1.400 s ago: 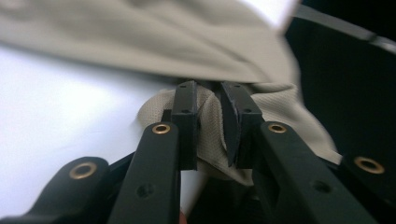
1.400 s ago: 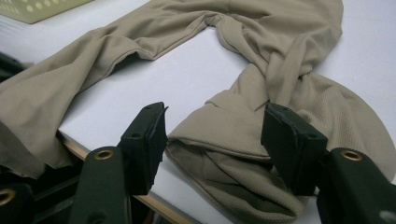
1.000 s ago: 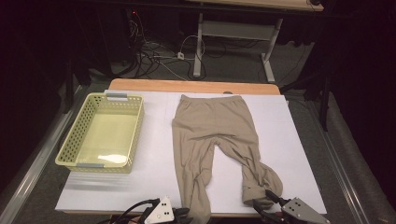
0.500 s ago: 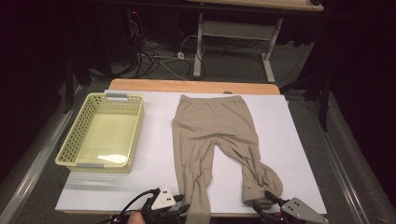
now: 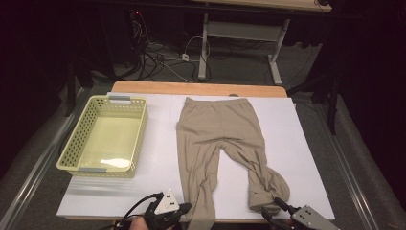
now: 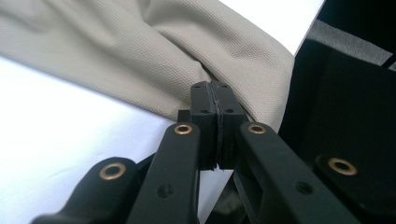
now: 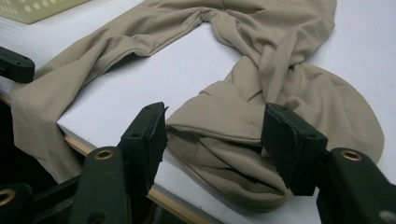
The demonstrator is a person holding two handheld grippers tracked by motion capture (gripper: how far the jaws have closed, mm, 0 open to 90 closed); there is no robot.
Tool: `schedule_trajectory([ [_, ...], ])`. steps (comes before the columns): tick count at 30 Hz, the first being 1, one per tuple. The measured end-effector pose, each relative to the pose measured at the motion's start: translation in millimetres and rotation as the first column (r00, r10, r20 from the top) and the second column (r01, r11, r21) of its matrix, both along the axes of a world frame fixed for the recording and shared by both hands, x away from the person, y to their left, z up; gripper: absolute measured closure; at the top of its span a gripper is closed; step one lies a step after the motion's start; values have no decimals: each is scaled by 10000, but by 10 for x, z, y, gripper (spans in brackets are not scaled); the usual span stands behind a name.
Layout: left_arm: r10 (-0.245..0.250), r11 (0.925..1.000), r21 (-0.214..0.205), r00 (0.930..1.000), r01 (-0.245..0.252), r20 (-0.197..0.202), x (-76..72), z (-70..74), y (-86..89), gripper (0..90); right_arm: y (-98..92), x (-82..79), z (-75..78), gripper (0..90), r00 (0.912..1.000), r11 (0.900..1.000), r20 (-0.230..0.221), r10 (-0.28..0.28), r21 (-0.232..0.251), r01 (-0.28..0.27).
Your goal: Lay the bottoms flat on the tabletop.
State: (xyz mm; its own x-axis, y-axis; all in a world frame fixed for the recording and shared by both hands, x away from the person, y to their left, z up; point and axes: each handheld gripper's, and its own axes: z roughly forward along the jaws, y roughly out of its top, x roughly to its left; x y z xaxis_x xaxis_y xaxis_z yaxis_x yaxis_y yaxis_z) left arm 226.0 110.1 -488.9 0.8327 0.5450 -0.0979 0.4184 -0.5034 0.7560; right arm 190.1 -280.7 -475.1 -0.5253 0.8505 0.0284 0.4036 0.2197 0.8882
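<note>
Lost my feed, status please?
Left gripper shut on pants leg hem. Right gripper open around other bunched cuff. Nothing in the way.

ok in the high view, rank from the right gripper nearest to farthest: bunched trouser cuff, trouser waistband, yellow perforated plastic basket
From the right gripper:
1. Bunched cuff of the beige fabric trousers, right at its jaws.
2. Trouser waistband, at the far end.
3. Yellow perforated plastic basket, far left.

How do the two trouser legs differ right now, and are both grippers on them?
The left leg lies long and nearly straight, its end hanging over the table edge; the right leg is twisted and bunched on the table. The left gripper is shut on the left leg's fabric; the right gripper stands open around the right leg's cuff. Both are the same beige knit.
</note>
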Motion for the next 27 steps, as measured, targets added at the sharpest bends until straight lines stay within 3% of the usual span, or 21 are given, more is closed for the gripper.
schedule_trajectory([
  [8, 822, 9958, -412, 9964, -813, 228, -72, 122, 374, 866, 127, 89, 41, 415, 9996, 9996, 88, 286, 28, -286],
  [11, 1300, 9906, -470, 9913, -1288, 224, -80, 142, 555, 866, 211, 147, 40, 415, 9986, 9986, 67, 520, -32, -520],
  [13, 1625, 9864, -294, 9865, -1619, 197, -69, 133, 671, 866, 253, 181, 37, 415, 9979, 9979, 73, 642, -52, -641],
  [16, 2011, 9789, -349, 9796, -2012, -61, -39, 100, 774, 865, 303, 220, 27, 415, 9964, 9963, 12, 851, -141, -851],
  [18, 2029, 9787, -289, 9791, -2033, -152, -29, 82, 774, 861, 309, 228, 27, 415, 9961, 9960, 10, 885, -131, -885],
  [20, 1926, 9807, -326, 9812, -1928, -113, -38, 81, 710, 803, 301, 229, 29, 415, 9961, 9960, 31, 883, -124, -883],
  [25, 1025, 9940, -397, 9944, -1015, 259, -110, 101, 441, 741, 237, 197, 35, 415, 9976, 9975, 63, 695, -91, -694],
  [27, 598, 9974, -414, 9979, -587, 255, -133, 84, 289, 676, 217, 175, 32, 415, 9981, 9981, 49, 613, -102, -612],
])
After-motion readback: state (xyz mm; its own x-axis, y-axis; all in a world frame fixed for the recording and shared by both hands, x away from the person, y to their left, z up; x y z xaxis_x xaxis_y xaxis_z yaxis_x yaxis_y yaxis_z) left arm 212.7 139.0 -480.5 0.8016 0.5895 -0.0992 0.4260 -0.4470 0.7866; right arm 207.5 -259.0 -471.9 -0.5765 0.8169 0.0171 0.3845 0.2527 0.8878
